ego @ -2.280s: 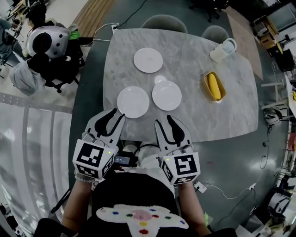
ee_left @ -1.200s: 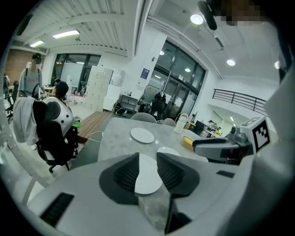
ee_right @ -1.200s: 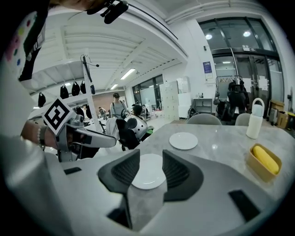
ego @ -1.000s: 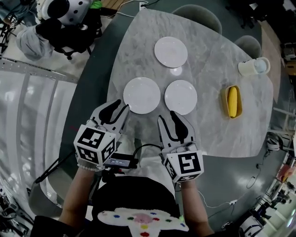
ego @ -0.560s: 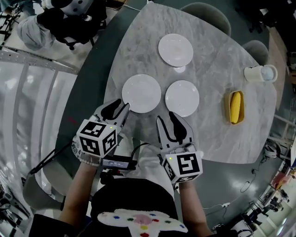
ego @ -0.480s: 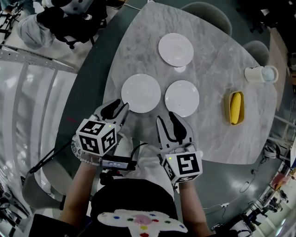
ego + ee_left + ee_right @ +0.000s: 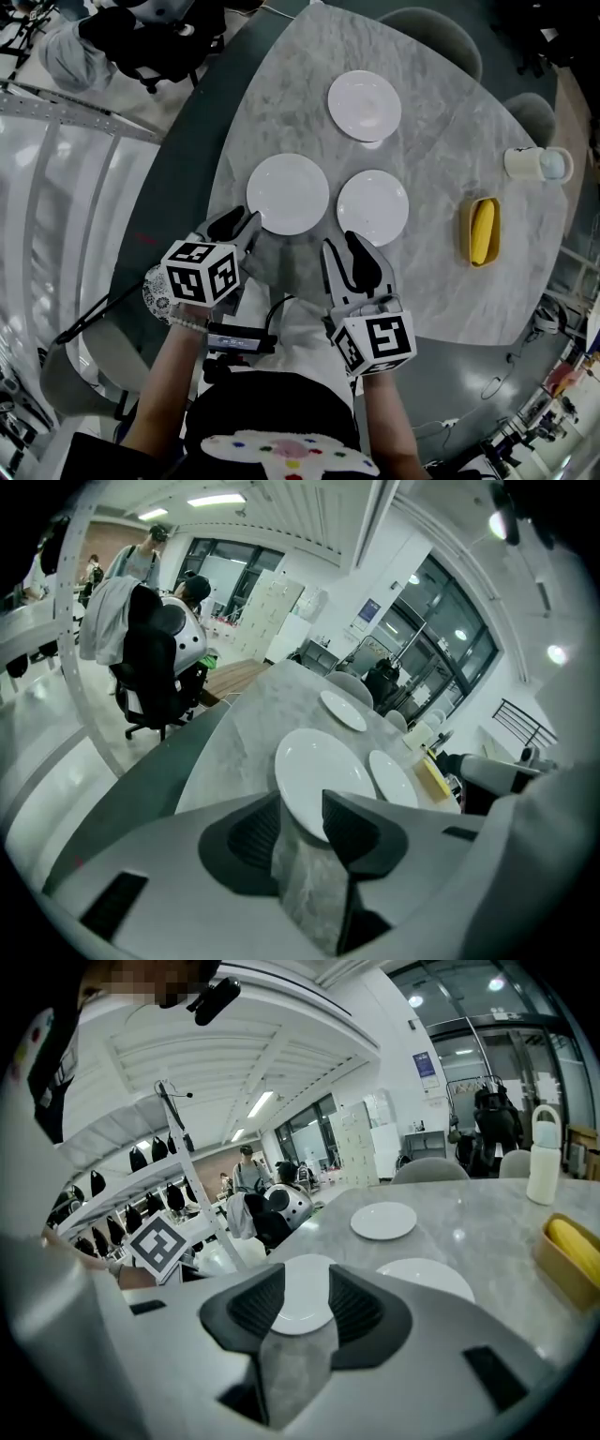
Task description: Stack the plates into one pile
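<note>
left gripper (image 7: 239,225): I've dropped it to the near-left plate (image 7: 288,194), jaws just widening, nothing gripped | right gripper (image 7: 342,251): spread, empty | stacking unstarted

Head view: overhead, facing steeply down onto the desk (image 7: 300,94). Left and right gripper views: low, close behind their own fingers (image 7: 358,833), facing across the desk toward 12 o'clock. All three share the near-left plate (image 7: 288,194).

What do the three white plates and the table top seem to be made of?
The near left plate, near right plate and far plate look like glazed ceramic, possibly melamine: plain white, smooth, softly shiny. The table looks like grey marble or a marble-look slab: pale veining, light glints on it.
</note>
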A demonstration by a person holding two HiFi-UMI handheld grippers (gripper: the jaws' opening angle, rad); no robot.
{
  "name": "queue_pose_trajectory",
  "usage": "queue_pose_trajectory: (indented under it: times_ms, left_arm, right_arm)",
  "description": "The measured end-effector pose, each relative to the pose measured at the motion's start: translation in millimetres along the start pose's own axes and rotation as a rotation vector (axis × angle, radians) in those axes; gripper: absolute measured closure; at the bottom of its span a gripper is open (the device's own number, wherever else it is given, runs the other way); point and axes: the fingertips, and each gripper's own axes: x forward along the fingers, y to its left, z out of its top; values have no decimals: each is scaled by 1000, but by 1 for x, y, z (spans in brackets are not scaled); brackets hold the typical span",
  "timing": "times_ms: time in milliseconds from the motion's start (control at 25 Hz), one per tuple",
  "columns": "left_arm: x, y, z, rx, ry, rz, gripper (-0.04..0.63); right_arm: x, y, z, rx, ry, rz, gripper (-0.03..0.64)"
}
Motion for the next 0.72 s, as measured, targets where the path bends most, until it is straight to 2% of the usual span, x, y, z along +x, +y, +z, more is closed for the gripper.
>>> queue_pose_trajectory:
  times_ms: [520,720]
  left_arm:
    - [14,3,-6,-244,1,-35,456]
    - [15,4,-3,-305,-6,-47,456]
  right_arm:
    - [2,-6,-5,10,11,7,485]
    - [1,-5,-6,14,12,7,485]
